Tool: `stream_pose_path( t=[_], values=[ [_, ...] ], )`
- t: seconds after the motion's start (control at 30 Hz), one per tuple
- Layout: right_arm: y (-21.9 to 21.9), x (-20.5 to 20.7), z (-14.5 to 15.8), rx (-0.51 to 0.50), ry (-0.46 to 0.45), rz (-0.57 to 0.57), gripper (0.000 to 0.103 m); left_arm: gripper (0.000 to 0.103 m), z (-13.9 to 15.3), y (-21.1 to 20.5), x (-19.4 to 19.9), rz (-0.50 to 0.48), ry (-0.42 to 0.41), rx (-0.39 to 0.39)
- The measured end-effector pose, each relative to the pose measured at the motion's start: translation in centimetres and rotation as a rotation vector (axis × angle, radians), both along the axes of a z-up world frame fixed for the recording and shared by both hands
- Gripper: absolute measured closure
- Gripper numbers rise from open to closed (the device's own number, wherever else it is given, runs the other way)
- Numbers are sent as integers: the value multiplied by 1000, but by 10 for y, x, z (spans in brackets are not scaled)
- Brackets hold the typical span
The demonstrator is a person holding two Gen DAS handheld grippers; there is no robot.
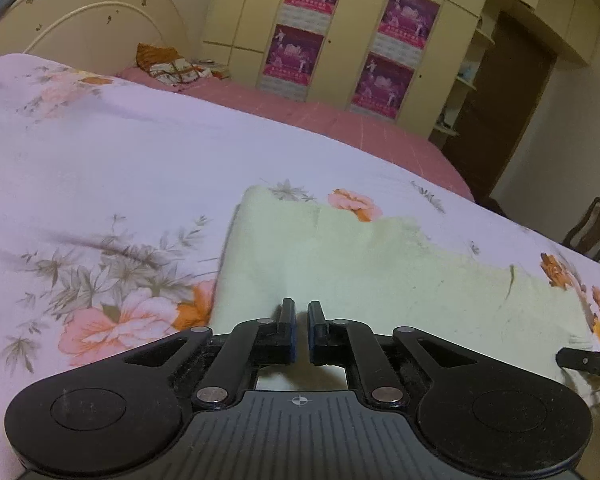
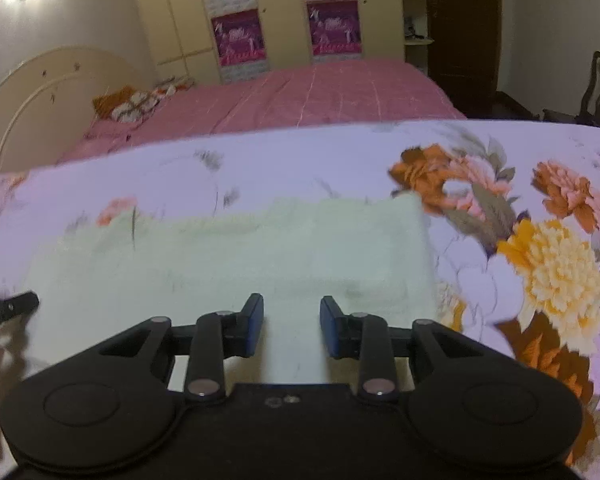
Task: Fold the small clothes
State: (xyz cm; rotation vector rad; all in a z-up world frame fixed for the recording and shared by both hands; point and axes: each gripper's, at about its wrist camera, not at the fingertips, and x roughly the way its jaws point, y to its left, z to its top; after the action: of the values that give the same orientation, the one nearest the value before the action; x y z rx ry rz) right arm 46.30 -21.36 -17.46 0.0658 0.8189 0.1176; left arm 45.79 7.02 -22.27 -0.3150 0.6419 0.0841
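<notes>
Could slip loose and unfold: soft pale-green folded cloth [image 1: 380, 280] at 12 o'clock on flowery bed sheet [image 1: 100, 184], left hand-held gripper [image 1: 299, 312] narrow, maybe pinching nothing, right hand-held gripper [image 2: 291, 316] wide, holding nothing.

Free room, near side: the floral sheet [image 1: 100, 160] is lying flat and bare to the left of the pale cloth [image 1: 380, 272], and bare again beyond the cloth's far edge.

Obstacles: the right gripper [image 1: 580, 360] is reaching in at the cloth's right end, and the left gripper [image 1: 299, 312] is sitting over its near edge (jaws nearly closed).

Far side: the pink bed [image 2: 320, 96] is lying open; a patterned cushion [image 2: 128, 106] is occupying its head end.
</notes>
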Motion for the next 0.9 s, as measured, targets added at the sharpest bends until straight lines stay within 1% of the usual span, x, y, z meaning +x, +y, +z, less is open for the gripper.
stream_pose_path(
  t=[0.03,0.1,0.17,0.2,0.3,0.43,0.5,0.63,0.77,0.9],
  values=[
    [-5,1,-3,8,3,-9,75,97,2,1,0,-1,8,1],
    [-15,-1,0,46,10,-34,77,96,9,2,-3,2,26,2],
    [-16,-6,10,44,4,-43,74,96,16,3,-12,1,32,-17],
    [-15,-13,16,48,-12,-32,69,96,18,2,-17,-4,33,-27],
    [-6,-31,22,78,-13,17,69,93,21,-5,-38,-40,47,-42],
    [15,-55,14,93,26,84,70,90,17,-20,-66,-101,72,-45],
    [24,-65,10,82,39,106,70,89,14,-26,-77,-122,85,-42],
    [29,-78,2,46,60,121,71,88,7,-26,-92,-119,87,-20],
    [11,-88,-1,-9,58,84,71,88,8,-15,-101,-107,92,11],
    [-13,-102,0,-17,70,20,71,88,9,-9,-111,-91,106,13]
  ],
)
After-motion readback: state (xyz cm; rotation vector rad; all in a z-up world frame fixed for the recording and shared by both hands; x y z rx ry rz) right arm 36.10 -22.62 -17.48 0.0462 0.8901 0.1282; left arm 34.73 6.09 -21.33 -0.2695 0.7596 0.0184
